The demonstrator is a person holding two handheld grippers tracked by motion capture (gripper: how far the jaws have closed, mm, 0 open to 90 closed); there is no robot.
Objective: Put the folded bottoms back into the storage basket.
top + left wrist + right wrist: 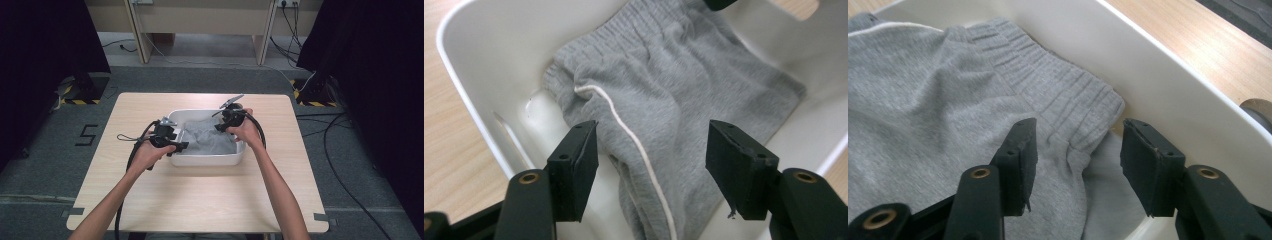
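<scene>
A white rectangular tub (206, 160) stands mid-table and holds grey shorts (210, 136) with a ribbed waistband and a thin white side stripe. My left gripper (179, 146) hovers at the tub's left end. In the left gripper view it is open (651, 160), with the shorts (674, 90) and their stripe just beyond the jaws. My right gripper (220, 126) is over the tub's far right part. In the right gripper view it is open (1078, 165) above the waistband (1063, 95), close to the tub wall (1168, 85). Nothing is gripped.
The wooden table (200, 200) has bare surface in front of and around the tub. Cables trail from both grippers. Beyond the table lie grey floor, black curtains at both sides and a wooden frame at the back.
</scene>
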